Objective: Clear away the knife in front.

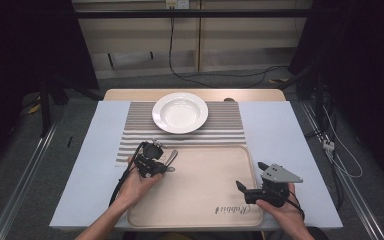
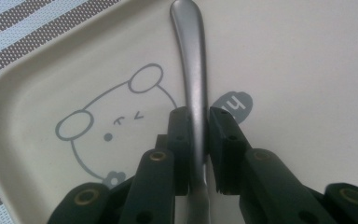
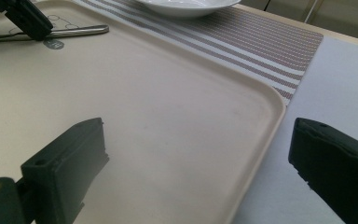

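One spoon (image 2: pixel 192 70), one tray (image 1: pixel 200 220), one plate (image 1: pixel 180 112)

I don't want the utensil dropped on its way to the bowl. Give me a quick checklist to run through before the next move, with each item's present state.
1. Left claw clamped on the metal utensil handle: ok.
2. Grip centred on the handle: ok; it runs straight between both pads.
3. Utensil's working end, spoon or fork: cannot tell, hidden below the claw.
4. White bowl empty and sitting on the striped placemat: ok.
5. Right claw open and out of the way, over the beige tray's near right corner: ok.
6. Utensil lifted off the tray: cannot tell.
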